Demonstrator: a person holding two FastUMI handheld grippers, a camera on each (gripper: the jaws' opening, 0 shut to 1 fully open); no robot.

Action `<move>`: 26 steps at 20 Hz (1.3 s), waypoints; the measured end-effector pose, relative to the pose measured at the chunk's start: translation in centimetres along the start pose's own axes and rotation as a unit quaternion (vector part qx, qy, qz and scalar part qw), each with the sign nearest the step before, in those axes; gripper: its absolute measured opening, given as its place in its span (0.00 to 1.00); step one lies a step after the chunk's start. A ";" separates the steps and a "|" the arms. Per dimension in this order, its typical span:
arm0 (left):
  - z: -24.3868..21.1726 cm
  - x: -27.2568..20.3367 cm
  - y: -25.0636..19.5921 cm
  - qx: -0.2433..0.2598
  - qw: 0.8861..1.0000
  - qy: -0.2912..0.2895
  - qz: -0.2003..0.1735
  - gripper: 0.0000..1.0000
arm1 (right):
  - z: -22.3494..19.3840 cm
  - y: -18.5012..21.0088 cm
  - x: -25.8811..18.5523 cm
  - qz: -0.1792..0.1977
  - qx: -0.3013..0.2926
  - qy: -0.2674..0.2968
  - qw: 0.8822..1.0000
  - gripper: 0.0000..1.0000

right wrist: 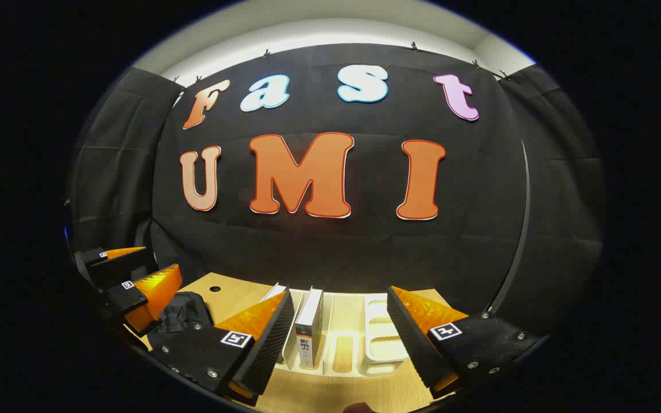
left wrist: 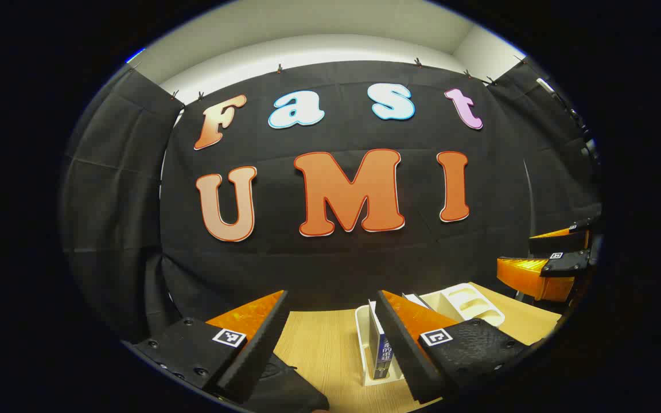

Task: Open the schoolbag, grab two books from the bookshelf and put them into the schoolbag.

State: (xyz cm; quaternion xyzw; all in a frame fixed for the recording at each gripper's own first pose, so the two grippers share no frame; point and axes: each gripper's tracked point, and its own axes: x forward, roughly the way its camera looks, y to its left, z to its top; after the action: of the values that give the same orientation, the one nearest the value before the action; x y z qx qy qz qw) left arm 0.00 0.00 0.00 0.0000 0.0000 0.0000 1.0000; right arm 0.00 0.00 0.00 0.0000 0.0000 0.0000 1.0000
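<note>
A white bookshelf rack (right wrist: 382,338) stands on the wooden table straight ahead of my right gripper (right wrist: 339,291), which is open and holds nothing. One book (right wrist: 310,327) stands upright in a rack slot, and a second book (right wrist: 273,292) peeks out behind my left finger. The black schoolbag (right wrist: 184,312) lies to the left on the table, under my left gripper (right wrist: 161,259). In the left gripper view, my left gripper (left wrist: 330,292) is open above the schoolbag (left wrist: 284,384). The rack (left wrist: 462,304) and a blue book (left wrist: 383,350) sit beside its right finger. The right gripper (left wrist: 514,249) hangs at far right.
The wooden table (right wrist: 330,396) runs up to the black cloth wall. A small round hole (right wrist: 214,288) sits in the tabletop behind the schoolbag. I cannot tell whether the bag's zip is open.
</note>
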 end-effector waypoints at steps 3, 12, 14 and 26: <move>-0.3 0.0 -0.4 0.000 1.000 0.000 -0.004 0.97 | -0.1 -0.1 0.0 -0.003 0.002 0.000 1.000 0.96; -0.6 0.0 -0.9 0.004 1.000 0.000 -0.010 0.94 | -0.6 0.0 -0.1 -0.005 0.004 0.008 1.000 0.97; -0.1 0.1 -1.0 0.002 1.000 -0.006 -0.011 0.94 | -0.3 0.0 -0.1 -0.006 0.000 0.002 1.000 0.97; 0.3 0.1 -1.7 0.008 1.000 -0.016 -0.014 0.94 | -0.3 -0.7 -0.2 -0.012 0.003 0.000 1.000 0.97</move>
State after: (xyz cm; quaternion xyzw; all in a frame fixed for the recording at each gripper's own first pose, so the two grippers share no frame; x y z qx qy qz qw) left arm 0.09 -1.73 0.26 0.0077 -0.0161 -0.0141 0.9997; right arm -0.17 -0.71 -0.30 0.0034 0.0002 -0.0116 0.9999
